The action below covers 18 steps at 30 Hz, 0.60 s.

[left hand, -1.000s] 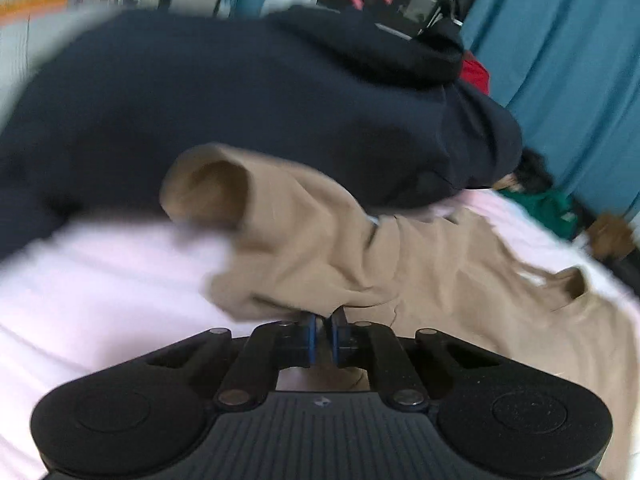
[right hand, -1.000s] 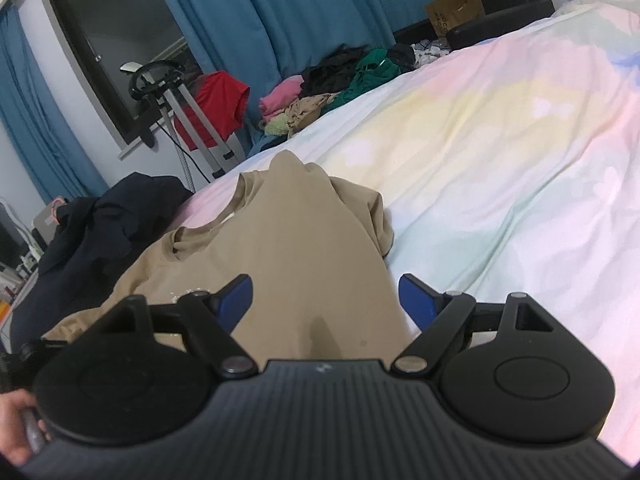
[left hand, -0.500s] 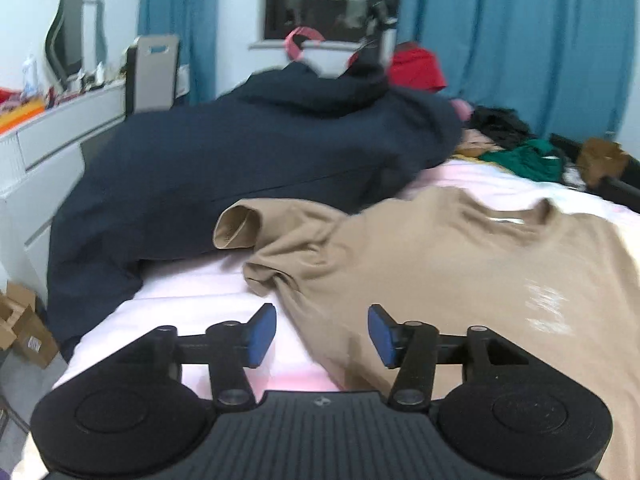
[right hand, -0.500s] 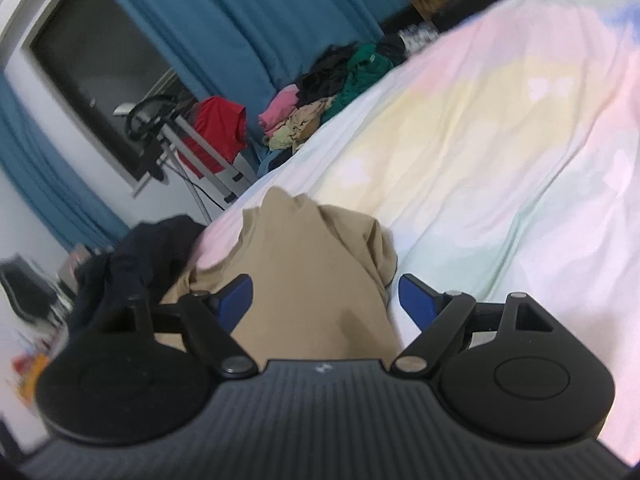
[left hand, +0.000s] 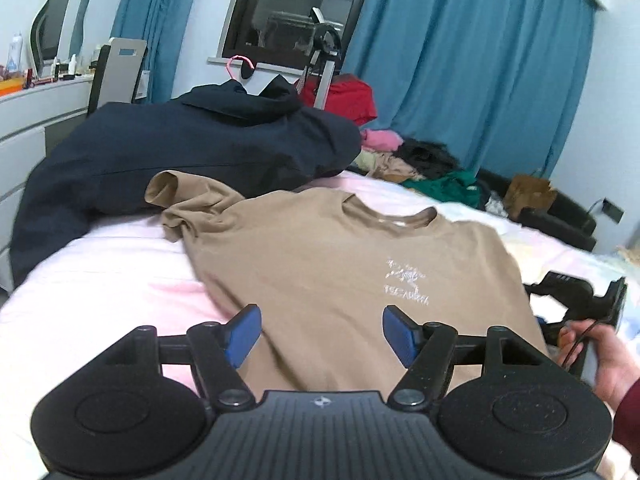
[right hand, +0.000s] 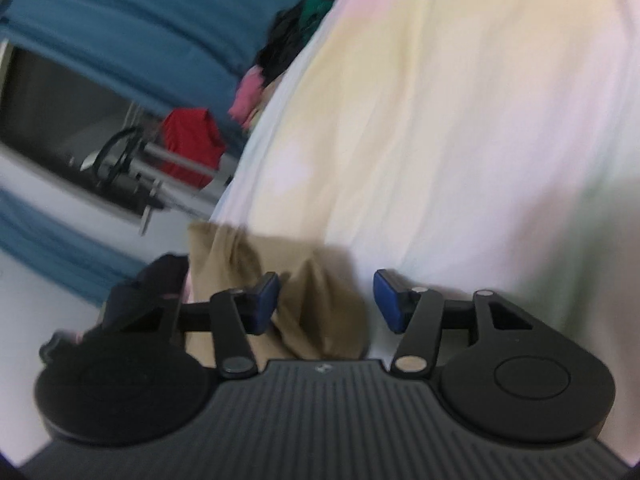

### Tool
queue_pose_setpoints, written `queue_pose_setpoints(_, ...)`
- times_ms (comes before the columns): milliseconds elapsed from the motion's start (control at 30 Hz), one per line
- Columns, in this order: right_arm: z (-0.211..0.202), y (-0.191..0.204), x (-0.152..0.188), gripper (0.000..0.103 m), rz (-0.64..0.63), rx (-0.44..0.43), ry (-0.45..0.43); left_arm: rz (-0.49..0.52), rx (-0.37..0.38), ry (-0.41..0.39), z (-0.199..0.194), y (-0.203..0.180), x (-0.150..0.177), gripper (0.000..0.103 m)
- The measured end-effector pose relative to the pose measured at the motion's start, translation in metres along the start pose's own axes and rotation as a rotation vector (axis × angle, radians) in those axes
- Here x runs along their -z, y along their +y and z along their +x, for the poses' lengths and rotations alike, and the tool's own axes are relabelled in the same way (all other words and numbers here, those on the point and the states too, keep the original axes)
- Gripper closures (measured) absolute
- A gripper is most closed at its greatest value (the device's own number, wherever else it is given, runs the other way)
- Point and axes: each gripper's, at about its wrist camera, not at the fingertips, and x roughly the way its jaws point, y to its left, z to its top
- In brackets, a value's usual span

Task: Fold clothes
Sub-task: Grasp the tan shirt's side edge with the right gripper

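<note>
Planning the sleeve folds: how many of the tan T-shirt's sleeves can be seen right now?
1 for certain: the left sleeve, bunched against the dark jacket. The T-shirt's other sleeve is out of sight in the left view; tan fabric in the blurred right view may be it.

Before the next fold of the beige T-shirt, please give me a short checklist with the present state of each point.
1. Tan T-shirt lies print side up on the bed: ok.
2. Body spread flat: ok.
3. Left sleeve flat: not ok, bunched and touching the navy jacket.
4. Left gripper open, holding nothing: ok.
5. Right gripper open: ok.
6. Right sleeve flat: cannot tell, blurred.
</note>
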Motion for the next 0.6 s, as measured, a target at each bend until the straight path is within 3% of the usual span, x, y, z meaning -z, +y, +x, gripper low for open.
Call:
queue_pose_setpoints(33, 0.005, 0.003, 0.002, 0.054, -0.019, -0.010, 0.011, 0.009, 0.000, -0.010, 0.004, 0.001, 0.002, 0.034)
queue_pose_setpoints(133, 0.013, 0.028, 0.012, 0.088, -0.142, 0.014, 0.045, 0.056, -0.021, -0.038, 0.014, 0.001, 0.009, 0.034)
queue_pose_setpoints(267, 0.005, 0.090, 0.039, 0.092, -0.489, 0.077, -0.046, 0.038, -0.056, -0.011, 0.025, 0.008, 0.015, 0.034)
queue_pose_setpoints(400, -0.003, 0.149, 0.090, 0.092, -0.843, 0.034, -0.134, -0.029, -0.050, 0.026, 0.032, 0.021, 0.018, 0.035)
queue_pose_setpoints(500, 0.010, 0.167, 0.133, 0.092, -1.071, 0.021, -0.080, -0.043, -0.052, 0.035, 0.033, 0.025, 0.020, 0.035)
queue_pose_setpoints(600, 0.024, 0.168, 0.160, 0.092, -1.153, 0.017, 0.009, -0.033, -0.035, 0.024, 0.028, 0.022, 0.020, 0.035)
